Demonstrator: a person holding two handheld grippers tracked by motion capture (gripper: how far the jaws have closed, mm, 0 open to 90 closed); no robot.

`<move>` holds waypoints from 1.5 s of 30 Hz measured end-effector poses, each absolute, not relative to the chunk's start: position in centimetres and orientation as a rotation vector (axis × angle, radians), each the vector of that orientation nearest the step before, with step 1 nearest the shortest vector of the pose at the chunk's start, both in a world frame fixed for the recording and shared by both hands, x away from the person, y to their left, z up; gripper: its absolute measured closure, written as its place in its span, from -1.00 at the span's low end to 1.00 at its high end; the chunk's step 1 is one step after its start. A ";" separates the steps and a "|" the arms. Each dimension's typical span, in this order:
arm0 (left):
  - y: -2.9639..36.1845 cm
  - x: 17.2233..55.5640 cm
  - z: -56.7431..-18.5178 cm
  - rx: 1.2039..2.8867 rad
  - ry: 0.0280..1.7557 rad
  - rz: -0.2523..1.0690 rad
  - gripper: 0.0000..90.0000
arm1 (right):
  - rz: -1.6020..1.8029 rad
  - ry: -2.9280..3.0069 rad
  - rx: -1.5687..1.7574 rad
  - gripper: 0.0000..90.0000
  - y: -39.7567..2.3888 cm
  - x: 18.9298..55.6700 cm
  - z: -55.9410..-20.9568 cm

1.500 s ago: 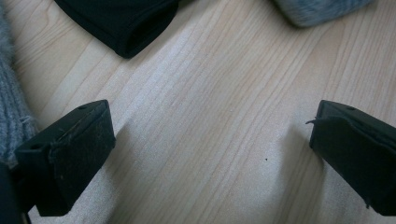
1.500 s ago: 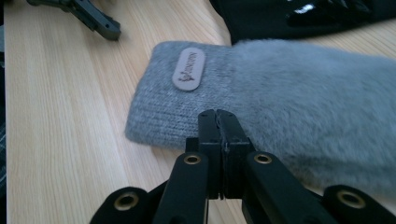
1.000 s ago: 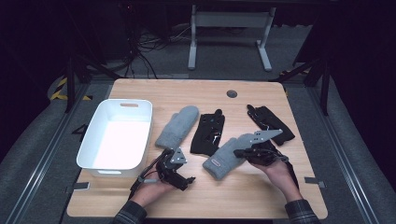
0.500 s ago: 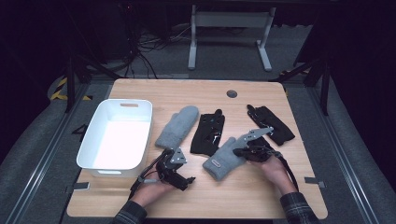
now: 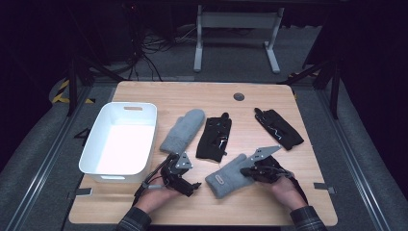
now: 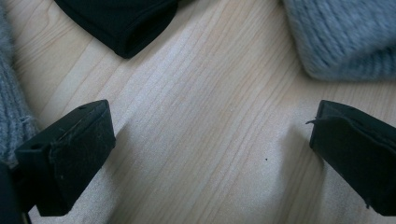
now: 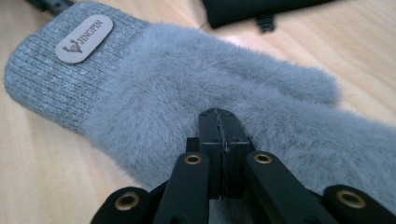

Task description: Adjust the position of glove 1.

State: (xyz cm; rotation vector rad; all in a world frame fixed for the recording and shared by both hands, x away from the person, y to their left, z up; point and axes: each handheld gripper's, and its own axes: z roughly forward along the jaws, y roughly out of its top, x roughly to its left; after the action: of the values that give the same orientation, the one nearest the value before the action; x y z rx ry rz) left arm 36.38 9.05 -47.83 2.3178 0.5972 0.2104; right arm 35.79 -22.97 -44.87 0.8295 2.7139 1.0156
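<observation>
Right gripper (image 5: 246, 169), jaws closed pinching fuzzy grey mitten (image 5: 230, 174), has lowered it onto wooden surface (image 5: 269, 101); left gripper (image 5: 187, 180) open, unmoved.

The left gripper (image 5: 179, 174) is resting low near the table's front edge, held by the person's left hand (image 5: 155, 198), its jaws standing wide apart. The right gripper (image 5: 251, 171) is lying low and pointing leftward, its jaws pressed together, the right hand (image 5: 284, 188) gripping behind it.
</observation>
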 end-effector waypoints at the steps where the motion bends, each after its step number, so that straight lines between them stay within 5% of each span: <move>1: 9.0 36.4 -47.8 2.318 0.597 0.211 -0.99 | 1.016 2.718 0.827 1.00 -22.9 35.5 -44.9; 15: 9.0 36.4 -47.8 2.318 0.598 0.211 -0.99 | 1.157 2.595 0.819 0.88 -24.0 34.5 -42.6; 28: 9.0 36.4 -47.8 2.318 0.598 0.211 -0.99 | 1.031 2.323 1.175 -0.03 -32.4 37.2 -44.0; 36: 9.0 36.4 -47.8 2.318 0.598 0.211 -0.99 | 0.964 2.270 1.240 -0.43 -34.4 37.6 -45.7; 45: 9.1 36.3 -47.8 2.318 0.604 0.215 -0.99 | 0.958 2.228 1.228 -0.64 -34.4 37.3 -46.8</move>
State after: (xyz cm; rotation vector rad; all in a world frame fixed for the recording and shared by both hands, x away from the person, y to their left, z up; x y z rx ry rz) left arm 36.34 9.07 -47.82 2.3179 0.6037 0.2149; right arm 37.32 -34.38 -46.81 1.2285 2.2281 0.9575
